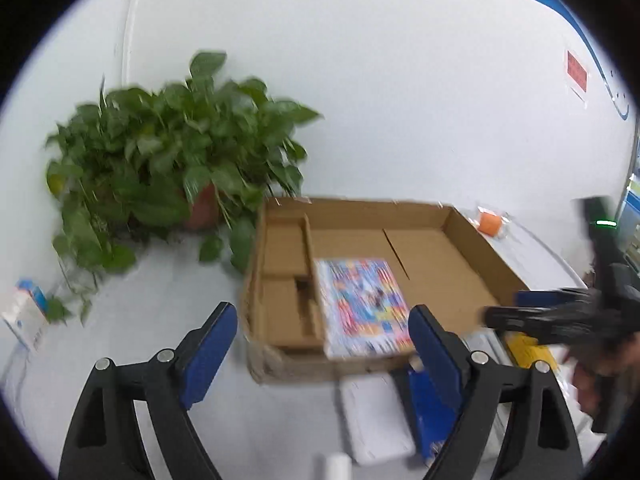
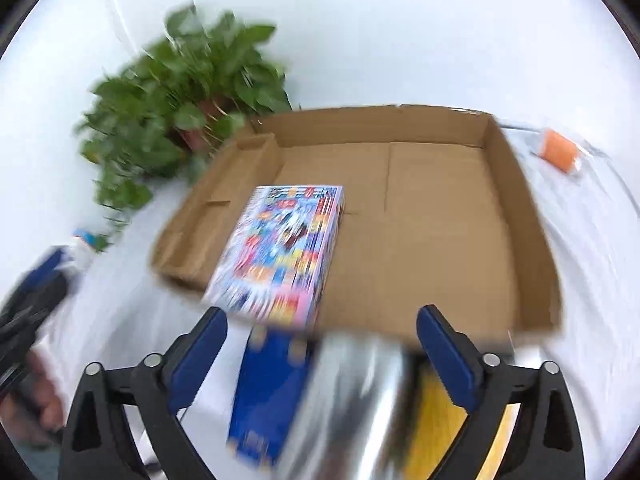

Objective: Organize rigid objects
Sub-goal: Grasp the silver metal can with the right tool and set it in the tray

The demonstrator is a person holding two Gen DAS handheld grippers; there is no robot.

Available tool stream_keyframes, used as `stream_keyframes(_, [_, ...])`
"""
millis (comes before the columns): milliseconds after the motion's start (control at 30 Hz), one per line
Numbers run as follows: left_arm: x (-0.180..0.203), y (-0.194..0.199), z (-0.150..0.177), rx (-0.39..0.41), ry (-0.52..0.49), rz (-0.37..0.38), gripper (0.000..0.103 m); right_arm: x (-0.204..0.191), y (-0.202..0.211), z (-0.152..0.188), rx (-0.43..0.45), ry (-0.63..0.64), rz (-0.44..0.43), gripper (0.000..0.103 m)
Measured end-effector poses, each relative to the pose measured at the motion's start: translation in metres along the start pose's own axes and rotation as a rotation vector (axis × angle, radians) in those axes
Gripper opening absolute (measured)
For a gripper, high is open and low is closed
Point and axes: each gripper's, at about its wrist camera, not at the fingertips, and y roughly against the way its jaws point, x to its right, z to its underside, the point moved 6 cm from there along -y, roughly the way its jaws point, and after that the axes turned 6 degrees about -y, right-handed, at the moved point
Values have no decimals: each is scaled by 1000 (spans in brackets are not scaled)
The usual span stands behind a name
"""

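So the cardboard box [image 2: 440, 216] is the landmark here, a shallow open tray sitting on the white table [image 1: 168, 320]; inside it, toward its left side and hard up against the near wall, lies a colourful printed box [image 2: 280, 252], flat on the floor of the tray; a narrow divided compartment [image 1: 284, 276] runs along the tray's left wall and looks bare. Just in front of the cardboard box's near wall, outside it, a blue box [image 2: 268, 396], something silvery and shiny [image 2: 352, 400] and a yellow item [image 2: 432, 412] lie side by side on the table; they're badly motion-blurred so can't say more about them. Behind the box's left corner there's a leafy potted plant [image 1: 172, 168]; off past its right far corner an orange thing in clear wrap [image 2: 558, 152]; well off to its left a small white and blue carton [image 1: 26, 312].

Left gripper [image 1: 324, 340] hovers in front of the box's near left corner, jaws spread wide with nothing between them; right gripper [image 2: 322, 344] hangs over the items in front of the box, jaws also wide apart and gripping nothing.
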Motion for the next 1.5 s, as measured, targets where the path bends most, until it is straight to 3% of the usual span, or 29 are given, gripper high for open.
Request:
stream_keyframes(67, [9,-4,14,-60,28,61,88,15,25,32,-17,-27,-12,97])
stream_keyframes(133, [24,-12,31,-140,64,171,87,29,32,60,-45,-90,-4,93])
stream_keyframes(233, [49,-24,53,-234,102,271,87,37,23,85,-75,-103,-20,79])
stream_keyframes(300, [65,-25,65,-282,113,326,87,43,17,97,-95,-79,33,66])
stream_keyframes(333, [74,-25,70,-309,131,372,87,51,13,102,-97,-75,51,67])
stream_keyframes(500, [101,-19,94,-429,213,473,87,61,21,127,-127,-124,-39,67])
stream_keyframes(633, [137,-13,118,-527,237,596,87,61,29,167,-258,-186,-184,70])
stream_keyframes(700, [153,-19,133,-615,256,644,87,64,29,185,-327,-221,-255,75])
stream_keyframes(800, [166,-33,150,-700,260,651,86,70,9,193,-370,-273,-294,93])
stream_keyframes(900, [174,-44,158,-736,256,657,85,57,-10,196,-409,-278,-352,89])
stream_keyframes(933, [175,-46,161,-744,265,663,85,51,-16,196,-409,-262,-329,89])
stream_keyframes(1100, [171,-25,141,-656,254,622,84,27,12,174,-327,-155,-317,88])
stream_keyframes(1267, [167,3,43,-400,185,589,84,4,55,85,-136,1,-330,88])
stream_keyframes(1367, [156,-13,-17,-307,167,578,84,3,52,15,-78,48,-328,88])
stream_keyframes(1433, [149,-43,-53,-293,181,581,84,9,36,-20,-85,53,-320,88])
stream_keyframes(1500, [140,-68,-67,-306,186,593,84,19,19,-43,-98,49,-310,88])
